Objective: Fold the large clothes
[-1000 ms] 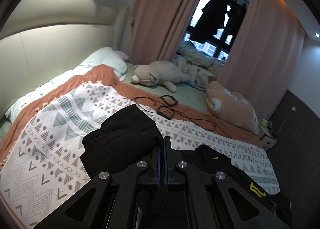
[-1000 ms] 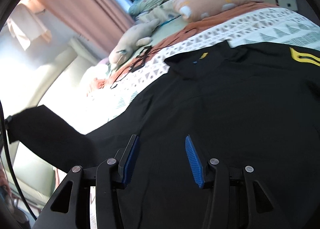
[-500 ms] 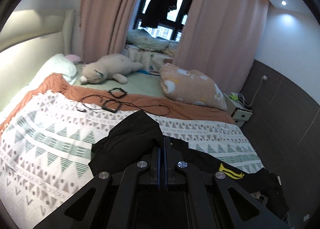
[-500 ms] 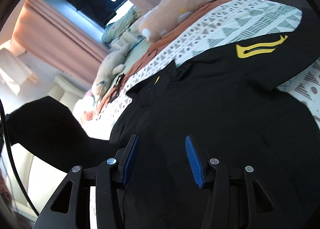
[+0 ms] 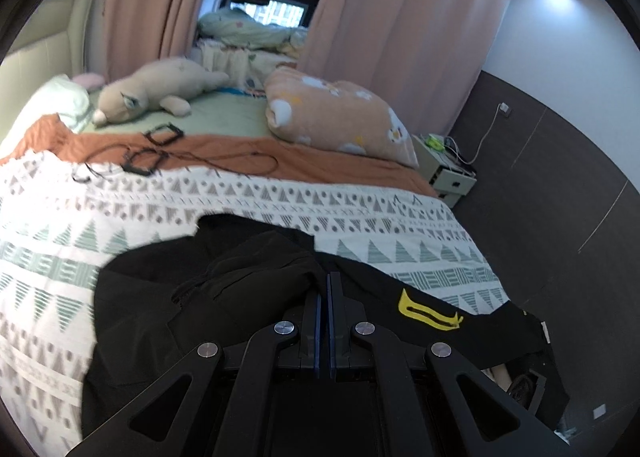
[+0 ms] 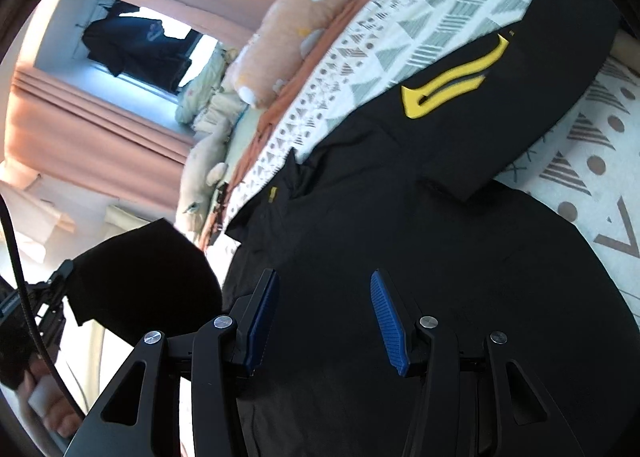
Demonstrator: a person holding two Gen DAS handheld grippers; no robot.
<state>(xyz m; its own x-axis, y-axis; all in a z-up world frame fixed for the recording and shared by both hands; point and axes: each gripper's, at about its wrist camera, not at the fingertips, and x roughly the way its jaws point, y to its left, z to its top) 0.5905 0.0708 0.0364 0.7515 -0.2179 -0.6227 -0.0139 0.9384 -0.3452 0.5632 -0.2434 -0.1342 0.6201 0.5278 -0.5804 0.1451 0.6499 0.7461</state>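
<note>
Bedroom, pink curtains point(image 5: 360, 17) drawn back from a dark window; patterned blanket point(image 5: 120, 225) spread over the bed as my work surface. Black shirt point(image 6: 400, 249) lies across it, collar toward the far side, one sleeve with a yellow mark point(image 6: 452, 81) laid flat out to the blanket edge.

My left tongs point(image 5: 324, 289) are pinched fully together on a bunched fold of the shirt's other side, most likely its sleeve; the right-wrist view shows that cloth lifted clear of the bed. My right tongs point(image 6: 324, 321) stand about half open over the shirt body, nothing between the blue pads point(image 6: 386, 321); whether they touch the cloth I cannot tell.

Step in hand, as I judge it: bringing the left side in over the body.

Next: lay that fold flat across the chest, let go with the left tongs, and smooth or pin the body with the right tongs so it does not drag.
</note>
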